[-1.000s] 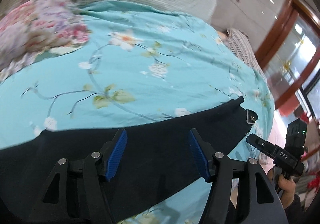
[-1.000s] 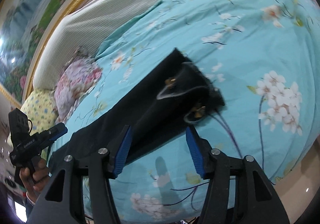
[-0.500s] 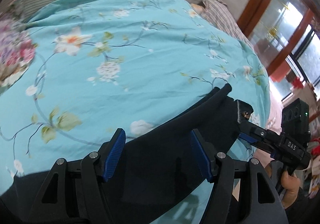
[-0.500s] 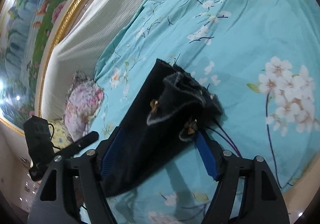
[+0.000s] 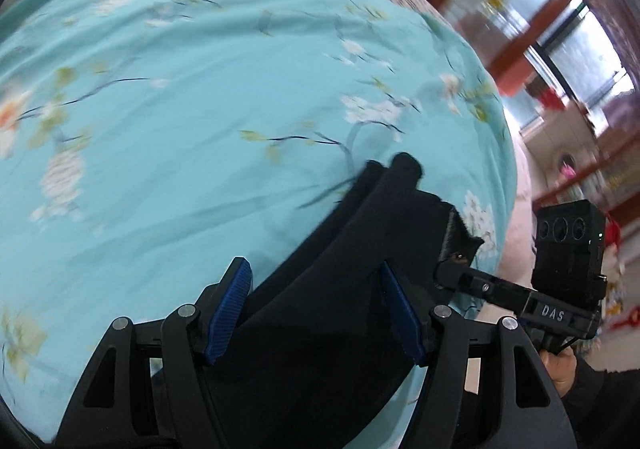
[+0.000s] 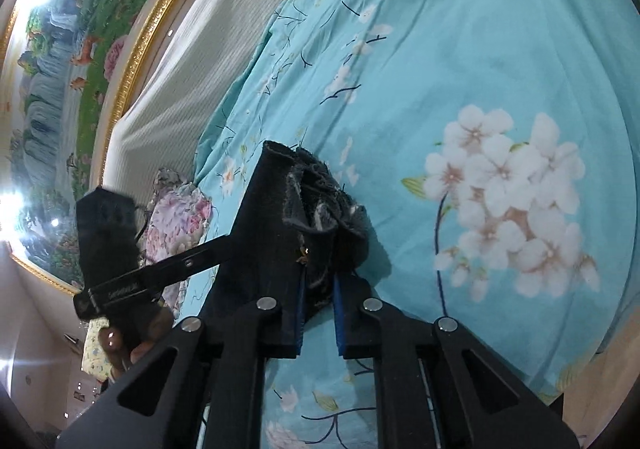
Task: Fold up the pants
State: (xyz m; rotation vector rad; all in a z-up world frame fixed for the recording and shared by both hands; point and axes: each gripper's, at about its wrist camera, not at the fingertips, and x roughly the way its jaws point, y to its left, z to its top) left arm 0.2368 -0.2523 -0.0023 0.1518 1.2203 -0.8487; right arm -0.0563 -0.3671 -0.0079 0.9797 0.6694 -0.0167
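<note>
Black pants (image 5: 352,249) lie along the near edge of a bed with a turquoise floral cover (image 5: 200,89). My left gripper (image 5: 316,309) is open, its blue pads on either side of the pants leg, just above the cloth. My right gripper (image 6: 318,313) is shut on the frayed waistband end of the pants (image 6: 280,217), with the metal button showing just above the pads. In the left wrist view the right gripper (image 5: 452,269) shows pinching that same end of the pants. The left gripper's arm shows in the right wrist view (image 6: 176,265).
A grey striped headboard cushion (image 6: 192,61) and a floral pillow (image 6: 176,217) lie at the head of the bed. A gold-framed painting (image 6: 68,61) hangs behind. The bed's near edge drops to the floor (image 6: 600,381). Wooden doors (image 5: 540,33) stand to the right.
My right gripper closed in on the waistband end and shut on it. My left gripper slid along the pants leg toward the same end, still open.
</note>
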